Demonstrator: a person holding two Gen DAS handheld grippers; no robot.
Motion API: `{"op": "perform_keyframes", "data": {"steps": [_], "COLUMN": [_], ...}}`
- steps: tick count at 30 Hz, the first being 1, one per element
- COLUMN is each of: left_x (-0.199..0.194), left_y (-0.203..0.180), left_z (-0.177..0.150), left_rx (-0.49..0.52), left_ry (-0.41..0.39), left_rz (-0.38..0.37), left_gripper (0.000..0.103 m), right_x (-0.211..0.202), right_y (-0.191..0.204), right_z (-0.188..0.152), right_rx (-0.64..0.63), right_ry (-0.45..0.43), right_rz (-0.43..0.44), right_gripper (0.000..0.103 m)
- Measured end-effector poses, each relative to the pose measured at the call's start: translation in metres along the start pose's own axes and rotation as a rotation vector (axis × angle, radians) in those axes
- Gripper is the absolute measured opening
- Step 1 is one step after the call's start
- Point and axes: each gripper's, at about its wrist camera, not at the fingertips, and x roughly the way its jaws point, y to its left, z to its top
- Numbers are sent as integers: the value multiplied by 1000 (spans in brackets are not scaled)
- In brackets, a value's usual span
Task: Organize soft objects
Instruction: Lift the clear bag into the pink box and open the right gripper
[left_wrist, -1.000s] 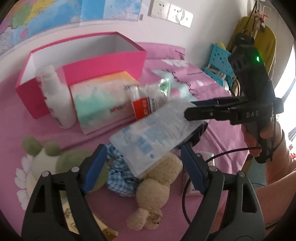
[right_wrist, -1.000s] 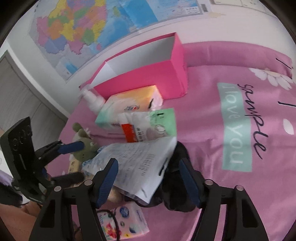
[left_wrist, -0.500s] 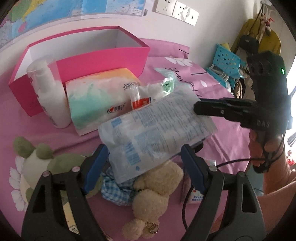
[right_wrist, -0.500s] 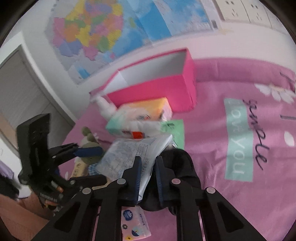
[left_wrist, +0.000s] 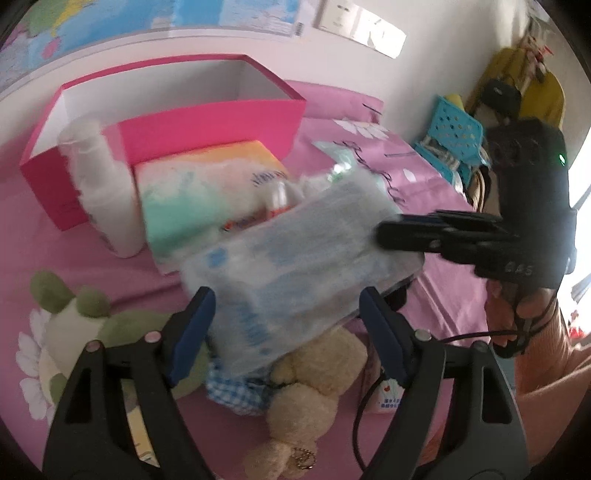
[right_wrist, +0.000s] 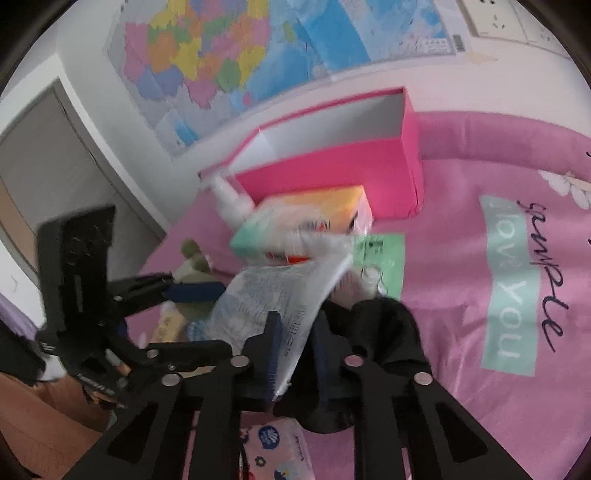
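My right gripper (right_wrist: 293, 354) is shut on a clear plastic packet with blue print (right_wrist: 280, 302) and holds it above the bed; the packet also shows in the left wrist view (left_wrist: 295, 273), with the right gripper (left_wrist: 402, 232) pinching its right edge. My left gripper (left_wrist: 286, 328) is open and empty, just in front of the packet. Below lie a beige teddy bear (left_wrist: 314, 384) with a blue checked cloth and a green plush toy (left_wrist: 85, 314). An open pink box (left_wrist: 207, 122) stands behind; it also shows in the right wrist view (right_wrist: 332, 166).
A tissue pack (left_wrist: 207, 184), a white pump bottle (left_wrist: 99, 184) and a tube lie in front of the box. A black cloth (right_wrist: 369, 332) and a small pink tissue packet (right_wrist: 280, 450) lie near the right gripper. A blue basket (left_wrist: 454, 136) is at the far right.
The right gripper closed on the packet and lifted it up off the pile toward the box. The left gripper stays open.
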Motion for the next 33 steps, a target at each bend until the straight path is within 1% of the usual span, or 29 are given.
{"op": "perform_keyframes", "data": {"steps": [2, 3, 6, 11, 14, 16, 18, 20, 21, 22, 23, 25, 26, 27, 28, 31, 33], "left_x": [-3, -4, -3, 6, 14, 19, 21, 23, 21, 21, 19, 13, 8, 6, 4, 3, 5], "left_y": [7, 9, 13, 6, 3, 2, -2, -7, -8, -10, -12, -13, -14, -14, -15, -12, -4], "left_z": [5, 7, 12, 15, 17, 18, 19, 22, 22, 23, 25, 28, 31, 32, 33, 29, 23], "left_rx": [-22, -31, -57, -27, -36, -34, -16, -8, -9, -6, -5, -6, -11, -13, -11, -5, -21], "left_ry": [-11, -13, 1, 32, 58, 77, 78, 81, 78, 70, 57, 31, 11, 2, -4, -1, 17], "left_rz": [17, 8, -59, -108, -131, -162, -160, -199, -207, -213, -211, -212, -235, -240, -232, -165, -142], "left_gripper": [81, 81, 81, 81, 81, 82, 82, 82, 82, 81, 76, 70, 70, 70, 70, 70, 70], "right_x": [-11, -17, -29, -37, -40, -40, -39, -37, -35, -33, -32, -29, -29, -29, -29, -31, -33], "right_y": [-2, -2, -3, -6, -10, -12, -15, -18, -20, -21, -23, -24, -23, -23, -22, -22, -25], "right_z": [3, 5, 9, 17, 19, 21, 21, 21, 20, 20, 21, 20, 19, 19, 20, 21, 21], "right_rx": [5, 9, 21, 42, 63, 72, 85, 100, 104, 111, 116, 119, 117, 119, 115, 103, 104], "right_ry": [-52, -74, -115, -150, -168, -174, -179, -174, -172, -169, -160, -150, -147, -145, -146, -151, -157], "right_rz": [23, 31, 63, 107, 141, 150, 163, 171, 172, 169, 174, 154, 157, 168, 163, 140, 129], "right_gripper": [11, 10, 8, 7, 6, 6, 6, 6, 6, 6, 6, 6, 6, 6, 6, 6, 6]}}
